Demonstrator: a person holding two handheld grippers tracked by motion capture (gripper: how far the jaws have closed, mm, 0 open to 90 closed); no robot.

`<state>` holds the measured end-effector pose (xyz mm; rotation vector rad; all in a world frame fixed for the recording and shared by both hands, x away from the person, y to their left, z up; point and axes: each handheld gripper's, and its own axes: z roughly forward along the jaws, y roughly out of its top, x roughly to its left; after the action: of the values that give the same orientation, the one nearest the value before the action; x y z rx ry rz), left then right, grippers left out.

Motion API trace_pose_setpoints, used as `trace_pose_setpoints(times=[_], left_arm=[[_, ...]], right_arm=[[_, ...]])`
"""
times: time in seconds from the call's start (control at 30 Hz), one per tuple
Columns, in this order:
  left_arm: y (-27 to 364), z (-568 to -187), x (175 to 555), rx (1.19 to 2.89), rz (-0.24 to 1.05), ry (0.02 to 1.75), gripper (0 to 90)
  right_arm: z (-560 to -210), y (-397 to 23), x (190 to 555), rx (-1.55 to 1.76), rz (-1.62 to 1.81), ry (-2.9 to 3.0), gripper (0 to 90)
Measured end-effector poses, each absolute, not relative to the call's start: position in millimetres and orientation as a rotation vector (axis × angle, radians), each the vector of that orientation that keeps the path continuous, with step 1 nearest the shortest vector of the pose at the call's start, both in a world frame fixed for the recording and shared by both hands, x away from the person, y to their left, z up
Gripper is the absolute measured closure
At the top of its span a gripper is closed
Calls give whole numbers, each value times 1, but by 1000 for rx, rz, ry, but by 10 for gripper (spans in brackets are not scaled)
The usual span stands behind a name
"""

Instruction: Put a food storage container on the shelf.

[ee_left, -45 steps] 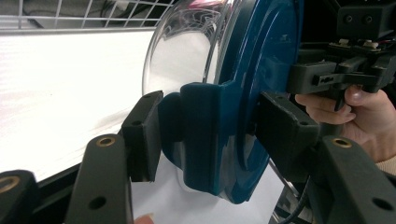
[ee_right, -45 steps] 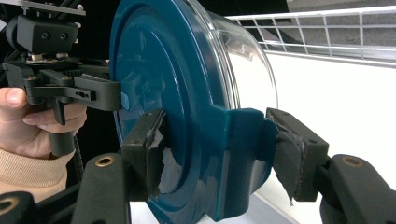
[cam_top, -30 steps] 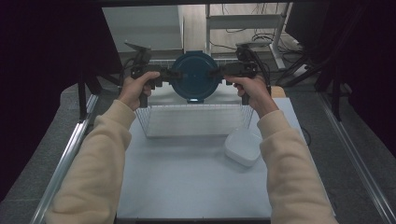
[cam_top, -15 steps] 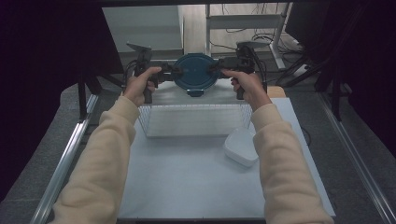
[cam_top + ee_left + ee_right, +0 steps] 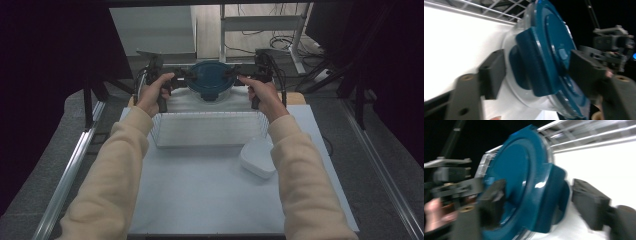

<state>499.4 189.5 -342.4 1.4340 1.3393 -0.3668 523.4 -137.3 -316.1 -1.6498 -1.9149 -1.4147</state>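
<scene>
the round clear container with a dark blue clip lid (image 5: 209, 80) lies flat, lid up, its base hidden. my left hand-held gripper (image 5: 176, 81) and right hand-held gripper (image 5: 239, 75) have just been opening, jaws apart around its side clips at 9 and 3 o'clock.

Blue lid (image 5: 524, 177) clip (image 5: 554, 195) sits between hand-held gripper (image 5: 541, 202) jaws; they have just been opening.

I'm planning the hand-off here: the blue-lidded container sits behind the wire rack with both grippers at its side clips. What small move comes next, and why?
Probably draw both grippers outward, away from the container. Their fingers have just been opening and stand apart from the lid clips, and the container rests on the table.
</scene>
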Motion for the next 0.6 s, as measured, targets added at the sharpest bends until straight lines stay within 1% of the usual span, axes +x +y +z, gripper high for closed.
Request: trace_pose_setpoints(times=[0.03,0.07,0.17,0.23,0.3,0.4,0.47,0.6], left_arm=[[191,-343,498,1429,-342,1348,259],[192,-341,494,1421,-293,1359,238],[195,-334,481,1412,-168,1331,219],[195,-328,465,1447,-51,1290,208],[194,-323,448,1486,20,1239,210],[196,-321,426,1522,93,1195,233],[198,-321,409,1566,133,1154,232],[202,-324,380,1613,155,1100,231]], right_arm=[[-314,-137,520,-1689,-1418,-1962,208],[-313,-136,517,-1703,-1427,-1992,187],[-303,-132,500,-1723,-1436,-2088,94],[-296,-132,487,-1733,-1453,-2176,88],[-291,-134,475,-1728,-1483,-2241,91],[-287,-144,456,-1688,-1544,-2298,103],[-287,-150,445,-1638,-1567,-2351,120],[-293,-162,415,-1522,-1623,-2455,141]])
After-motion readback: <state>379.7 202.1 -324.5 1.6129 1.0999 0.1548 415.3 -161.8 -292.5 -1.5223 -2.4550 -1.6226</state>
